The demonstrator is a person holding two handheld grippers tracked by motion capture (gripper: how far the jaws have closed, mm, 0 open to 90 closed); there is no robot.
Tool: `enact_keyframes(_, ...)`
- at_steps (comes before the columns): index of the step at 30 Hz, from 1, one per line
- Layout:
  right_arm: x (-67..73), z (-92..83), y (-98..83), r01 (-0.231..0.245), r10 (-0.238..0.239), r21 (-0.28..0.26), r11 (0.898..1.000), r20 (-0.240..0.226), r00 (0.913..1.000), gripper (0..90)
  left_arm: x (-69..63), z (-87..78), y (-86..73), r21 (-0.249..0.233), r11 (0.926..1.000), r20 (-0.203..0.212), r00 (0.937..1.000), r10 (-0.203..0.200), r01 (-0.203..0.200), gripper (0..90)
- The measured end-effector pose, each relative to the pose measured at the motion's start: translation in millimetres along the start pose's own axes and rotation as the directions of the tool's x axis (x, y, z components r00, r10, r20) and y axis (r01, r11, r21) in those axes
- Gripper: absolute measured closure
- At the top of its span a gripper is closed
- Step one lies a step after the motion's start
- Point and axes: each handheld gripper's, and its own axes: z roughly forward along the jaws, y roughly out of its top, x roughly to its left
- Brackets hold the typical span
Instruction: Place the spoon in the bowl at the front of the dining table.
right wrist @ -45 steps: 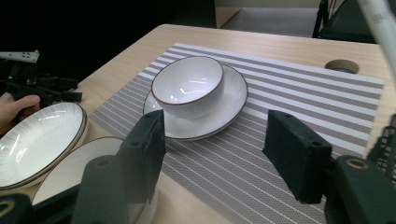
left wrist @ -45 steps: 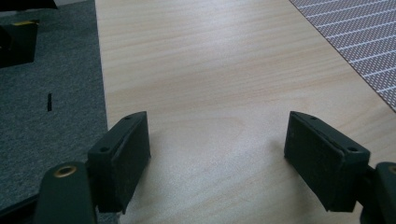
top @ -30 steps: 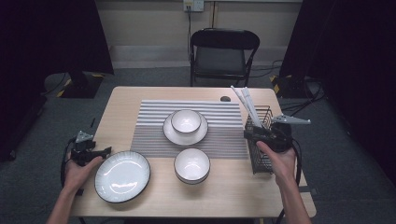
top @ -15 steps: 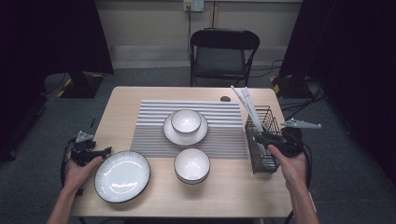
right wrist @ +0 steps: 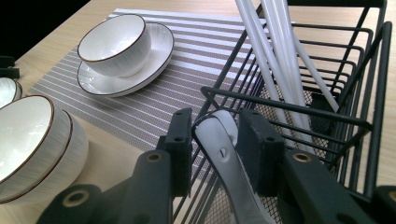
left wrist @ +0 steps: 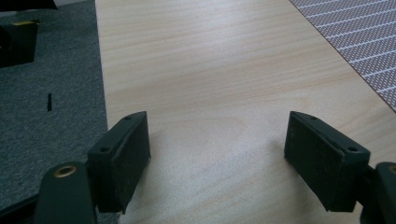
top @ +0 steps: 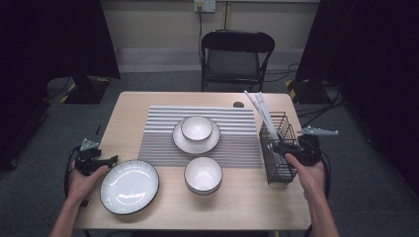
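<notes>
At right table edge, right gripper jaws just closing on white spoon handle in wire basket, pads at its sides. Ceramic probably: stiff, glossy, slippery, fragile; grip handle mid-part, firm. Left gripper wide open, empty.

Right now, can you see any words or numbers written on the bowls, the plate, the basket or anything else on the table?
No words, numbers or brand marks can be read anywhere.
The plate, the two bowls and the wire basket carry no writing.
The striped mat has just stripes, no letters.
The white handle between the right tongs has a tiny mark, too small to tell whether it is writing.
</notes>
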Motion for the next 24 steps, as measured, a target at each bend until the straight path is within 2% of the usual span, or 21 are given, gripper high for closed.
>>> enact_keyframes(8, -1.5, 2.2, 6.7, 0.022, -0.022, 0.049, 0.999, -0.011, 0.9997, 64.1, 0.0, 0.0, 0.0, 0.000, 1.0000, 0.000, 1.0000, 0.000, 0.000, 22.0)
enact_keyframes(12, -1.9, 5.0, 10.2, 0.038, -0.037, 0.062, 0.997, -0.013, 0.9992, 67.3, 0.0, 0.0, 0.0, 0.000, 1.0000, 0.000, 1.0000, 0.000, 0.000, 22.0)
enact_keyframes(15, -2.0, 10.2, 11.2, 0.052, -0.053, 0.085, 0.995, 0.005, 0.9986, 69.5, 0.0, 0.0, 0.0, 0.000, 1.0000, 0.000, 1.0000, 0.000, 0.000, 22.0)
enact_keyframes(24, -1.2, 11.7, 11.9, 0.076, -0.078, 0.103, 0.992, 0.018, 0.9968, 70.4, 0.0, 0.0, 0.0, 0.000, 1.0000, 0.000, 1.0000, 0.000, 0.000, 22.0)
